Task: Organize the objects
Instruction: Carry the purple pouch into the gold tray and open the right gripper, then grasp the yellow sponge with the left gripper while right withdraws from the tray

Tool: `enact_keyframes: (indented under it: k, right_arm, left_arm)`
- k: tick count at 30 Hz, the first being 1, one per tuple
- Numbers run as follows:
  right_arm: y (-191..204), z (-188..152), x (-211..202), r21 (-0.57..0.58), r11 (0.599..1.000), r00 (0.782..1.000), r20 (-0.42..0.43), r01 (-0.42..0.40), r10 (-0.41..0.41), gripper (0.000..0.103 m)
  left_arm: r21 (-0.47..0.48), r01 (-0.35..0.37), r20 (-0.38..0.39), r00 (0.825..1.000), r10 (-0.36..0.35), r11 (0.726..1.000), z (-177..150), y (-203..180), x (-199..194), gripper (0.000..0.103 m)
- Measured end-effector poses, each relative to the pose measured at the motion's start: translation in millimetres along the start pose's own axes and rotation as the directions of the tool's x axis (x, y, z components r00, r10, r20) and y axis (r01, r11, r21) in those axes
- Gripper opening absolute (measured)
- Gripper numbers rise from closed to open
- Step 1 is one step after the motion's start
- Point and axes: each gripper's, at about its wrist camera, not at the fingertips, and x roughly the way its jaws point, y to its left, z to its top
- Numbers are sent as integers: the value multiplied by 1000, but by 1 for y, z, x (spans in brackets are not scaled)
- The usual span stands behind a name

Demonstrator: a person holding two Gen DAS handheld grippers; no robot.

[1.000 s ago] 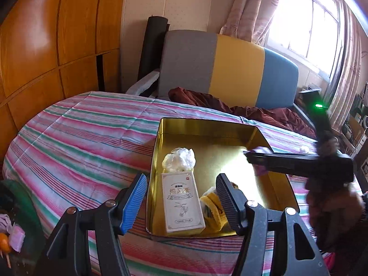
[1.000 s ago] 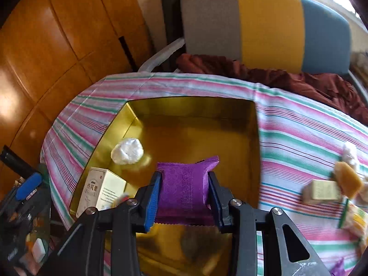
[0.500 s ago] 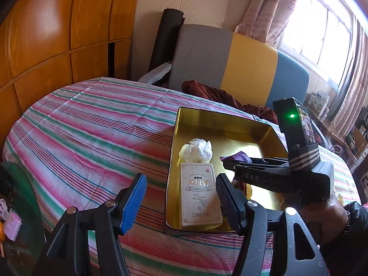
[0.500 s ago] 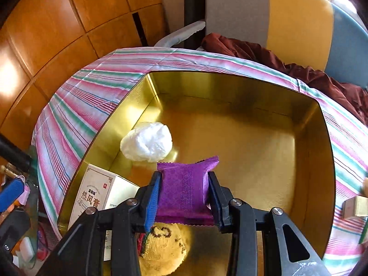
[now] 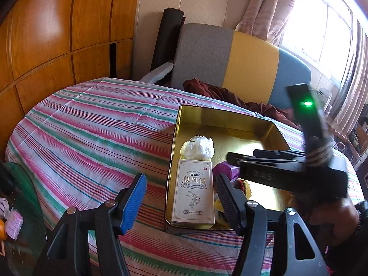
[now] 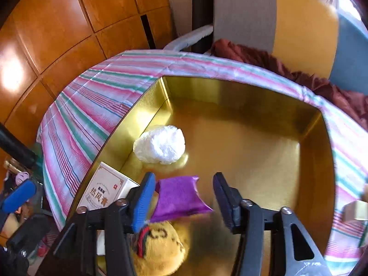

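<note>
Striped pink-and-green tablecloth over a round table, wood panelling behind, and a gold tin tray sitting on it. So the big change: half a second ago the right gripper was clamped on the purple packet, and now its jaws have sprung wide apart with the packet loose between them. It's landed inside the tray, tilted, partly propped on the yellow knitted thing at about 6 o'clock from it. The white crumpled bag sits at 11 o'clock from the packet and the cream box at 9 o'clock, along the tray's left wall.

From the left wrist view you can just see the purple packet peeking out under the right gripper, beside the cream box. The left gripper hangs open over the near table edge, holding nothing.

My read: that's one more item sorted. A few bits look to be waiting on the cloth at 3 o'clock, like the tan block, so probably those next.
</note>
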Motion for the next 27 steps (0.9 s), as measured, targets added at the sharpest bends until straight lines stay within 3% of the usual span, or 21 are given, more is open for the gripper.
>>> enact_keyframes:
  k: [6,13,27]
  right_arm:
    - [2,-10,-42,-35,991,987,98,128,-124,68]
    - [3,-25,-92,-45,970,956,188,239,-227,70]
    - [-10,-56,-168,-17,952,914,285,307,-290,76]
  left_arm:
    - [-11,-7,0,1000,7,1000,-3,2,-2,63]
    - [5,2,-20,1000,-2,1000,-11,-8,-2,63]
    - [90,69,-37,997,-66,994,-12,-56,-4,64]
